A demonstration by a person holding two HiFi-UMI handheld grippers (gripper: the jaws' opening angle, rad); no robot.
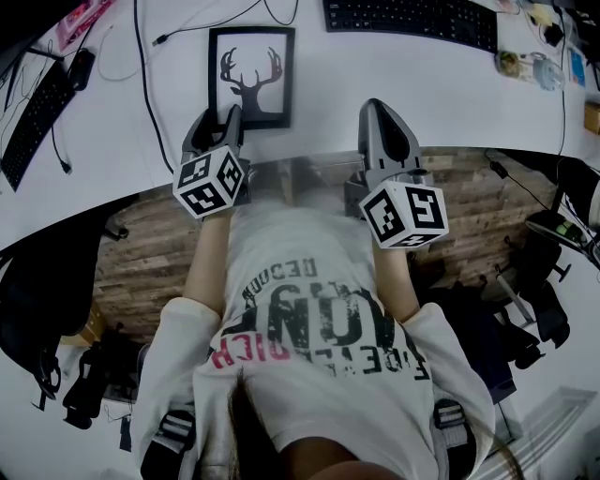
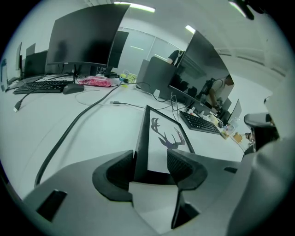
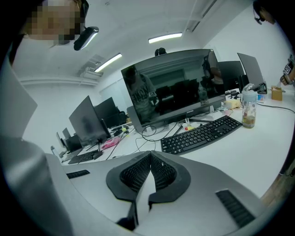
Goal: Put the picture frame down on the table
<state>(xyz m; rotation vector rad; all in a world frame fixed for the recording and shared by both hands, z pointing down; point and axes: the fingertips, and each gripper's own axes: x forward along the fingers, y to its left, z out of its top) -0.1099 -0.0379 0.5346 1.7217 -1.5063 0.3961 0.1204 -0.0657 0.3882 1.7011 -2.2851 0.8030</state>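
White table (image 1: 422, 103), long, curved front edge. Frame (image 1: 250, 75) lies flat on it, face up, deer print showing, near the front edge. Black keyboard (image 1: 410, 21) well behind it to the right; second keyboard (image 1: 33, 117) at far left with a mouse (image 2: 73, 88) just beside it. Black cable (image 1: 141, 66) runs across the top left of the frame. Pink item (image 2: 94, 81) sits behind the left keyboard. Jar (image 3: 249, 113) stands at the right keyboard's end. Monitor (image 3: 170, 90) stands behind that keyboard.
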